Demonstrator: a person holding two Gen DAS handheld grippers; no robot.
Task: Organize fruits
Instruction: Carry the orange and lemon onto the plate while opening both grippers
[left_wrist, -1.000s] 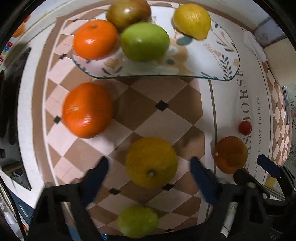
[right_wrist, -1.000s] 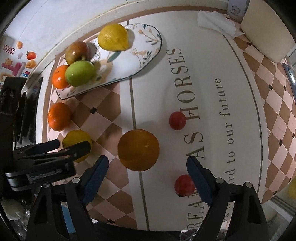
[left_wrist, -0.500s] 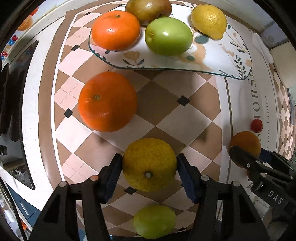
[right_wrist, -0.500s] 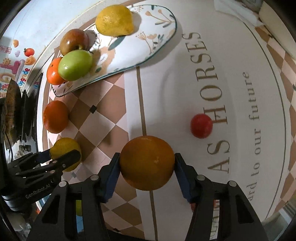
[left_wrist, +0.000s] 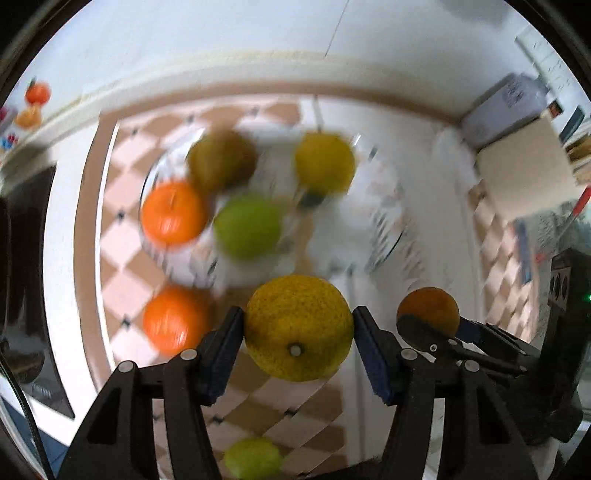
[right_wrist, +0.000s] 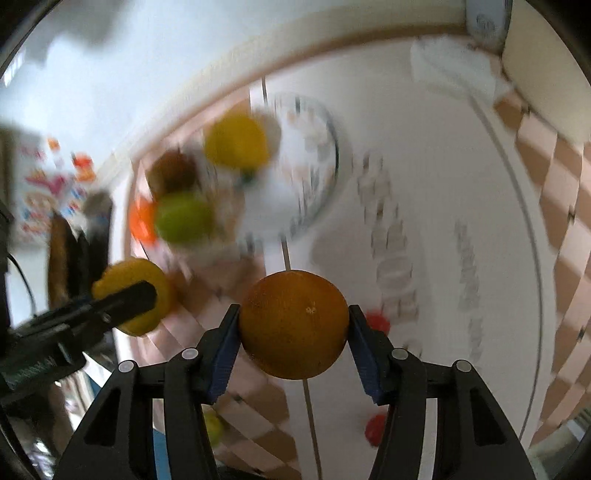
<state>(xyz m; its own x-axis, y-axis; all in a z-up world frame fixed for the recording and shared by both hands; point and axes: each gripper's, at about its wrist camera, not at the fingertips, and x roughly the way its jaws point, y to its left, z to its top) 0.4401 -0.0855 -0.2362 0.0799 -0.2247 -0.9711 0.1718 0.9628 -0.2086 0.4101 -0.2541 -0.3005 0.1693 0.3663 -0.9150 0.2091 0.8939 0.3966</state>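
Note:
My left gripper is shut on a yellow-green citrus fruit and holds it above the checkered mat. My right gripper is shut on a dark orange, also lifted. Each gripper shows in the other's view: the right with its orange, the left with its yellow fruit. The oval patterned plate lies beyond, blurred, holding an orange, a green apple, a brownish fruit and a lemon.
A loose orange and a small green fruit lie on the mat near my left gripper. Two small red fruits lie on the mat under my right gripper. A white cloth and a box stand at the back right.
Both grippers have lifted their fruits off the mat and tilted up toward the plate; the background is motion-blurred. Each gripper closed on its fruit within the last second.

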